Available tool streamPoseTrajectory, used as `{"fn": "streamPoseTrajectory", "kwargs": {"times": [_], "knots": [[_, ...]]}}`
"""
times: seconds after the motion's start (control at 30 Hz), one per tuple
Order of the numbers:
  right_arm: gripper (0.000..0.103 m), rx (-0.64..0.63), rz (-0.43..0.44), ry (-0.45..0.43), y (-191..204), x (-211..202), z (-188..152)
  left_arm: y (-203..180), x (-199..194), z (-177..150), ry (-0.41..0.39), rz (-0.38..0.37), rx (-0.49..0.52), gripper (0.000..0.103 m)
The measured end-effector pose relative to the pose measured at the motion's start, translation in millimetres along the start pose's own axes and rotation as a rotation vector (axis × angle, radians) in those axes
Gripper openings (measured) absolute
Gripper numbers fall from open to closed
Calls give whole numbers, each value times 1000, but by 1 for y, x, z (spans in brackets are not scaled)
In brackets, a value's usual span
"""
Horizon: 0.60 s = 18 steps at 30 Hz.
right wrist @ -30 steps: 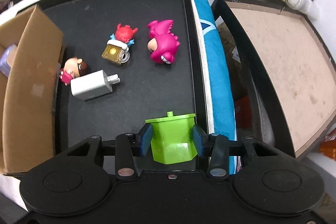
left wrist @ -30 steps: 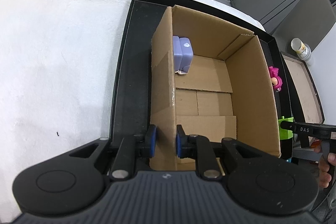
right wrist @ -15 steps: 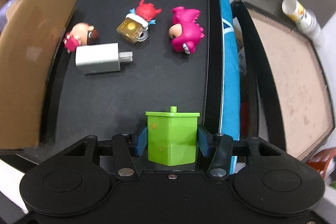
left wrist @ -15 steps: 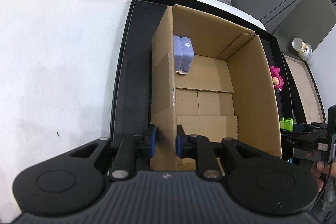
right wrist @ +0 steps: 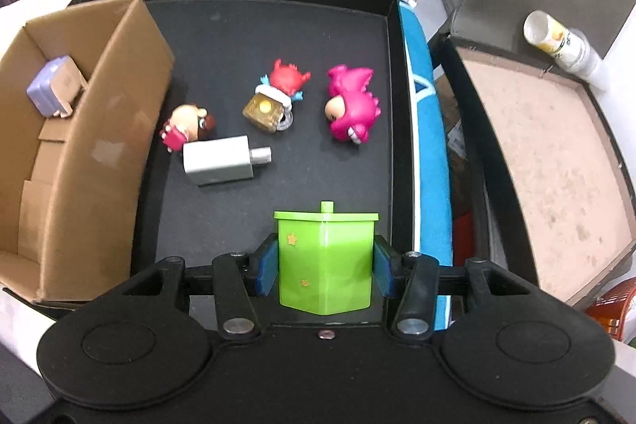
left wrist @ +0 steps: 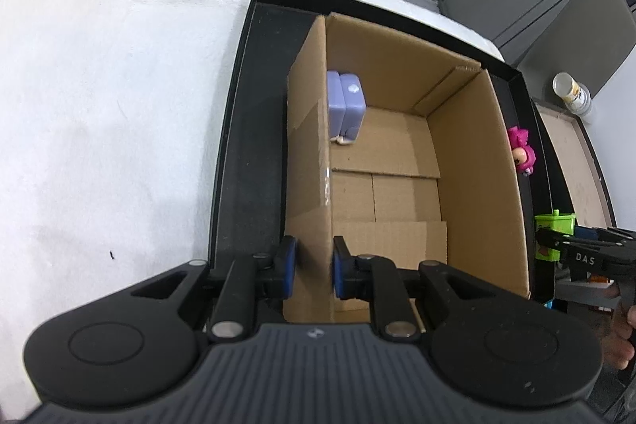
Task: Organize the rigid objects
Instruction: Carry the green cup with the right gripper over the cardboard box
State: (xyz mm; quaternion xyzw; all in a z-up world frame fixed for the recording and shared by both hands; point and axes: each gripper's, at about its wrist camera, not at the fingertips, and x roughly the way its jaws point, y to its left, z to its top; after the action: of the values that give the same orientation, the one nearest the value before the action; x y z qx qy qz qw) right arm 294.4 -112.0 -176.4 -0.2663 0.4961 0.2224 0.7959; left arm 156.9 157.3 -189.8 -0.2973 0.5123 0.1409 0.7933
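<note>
The left gripper point(left wrist: 312, 267) has its fingers pinching the cardboard box point(left wrist: 397, 161) wall. The box sits at ten o'clock from the green toy bin point(right wrist: 326, 259), which stands upright, pinched in the right gripper point(right wrist: 325, 267), the nearer hand. That gripper reads "DAS"

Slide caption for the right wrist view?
Right gripper holds a green lidded box above the black tray; four small items remain beside the cardboard box.

Pink dinosaur toy point(left wrist: 521, 153) half hidden behind cardboard box point(left wrist: 483, 161) wall
</note>
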Motion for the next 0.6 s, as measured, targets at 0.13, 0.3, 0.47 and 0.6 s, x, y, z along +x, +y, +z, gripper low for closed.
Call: {"fn": "streamPoseTrajectory", "kwargs": {"times": [0.13, 0.3, 0.47, 0.6], "knots": [[47, 24, 19, -27, 2, -12, 4, -2, -6, 2, -22, -1, 11, 16], [47, 34, 50, -54, 8, -24, 11, -3, -9, 2, -28, -1, 10, 13], [47, 60, 107, -82, 9, -38, 21, -4, -10, 1, -31, 6, 12, 12], [47, 76, 148, -89, 12, -45, 25, -2, -10, 1, -32, 2, 3, 12]]}}
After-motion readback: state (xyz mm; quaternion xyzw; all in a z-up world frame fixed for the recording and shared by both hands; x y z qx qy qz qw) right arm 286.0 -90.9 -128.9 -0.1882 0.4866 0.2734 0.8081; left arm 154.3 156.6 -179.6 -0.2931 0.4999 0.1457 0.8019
